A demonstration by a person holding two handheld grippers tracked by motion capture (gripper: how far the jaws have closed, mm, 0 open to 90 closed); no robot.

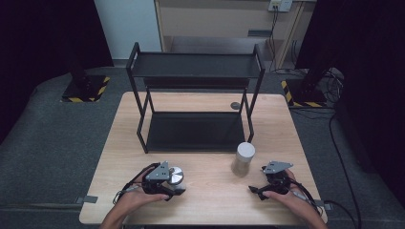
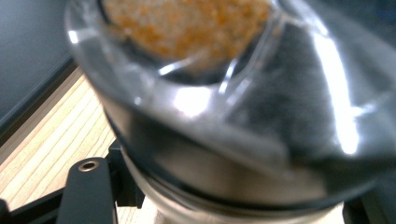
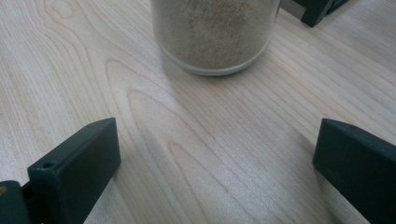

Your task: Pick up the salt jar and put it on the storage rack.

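A black two-tier rack [image 1: 193, 102] stands at the back of the wooden table [image 1: 205, 200]. Before its right foot stands a lidded jar [image 1: 243, 159] of pale sandy grains, ahead of the right gripper [image 1: 255, 190], jaws wide apart. The left gripper [image 1: 177, 183] is clamped on a smaller glass jar [image 2: 224, 107] of orange-flecked grains.
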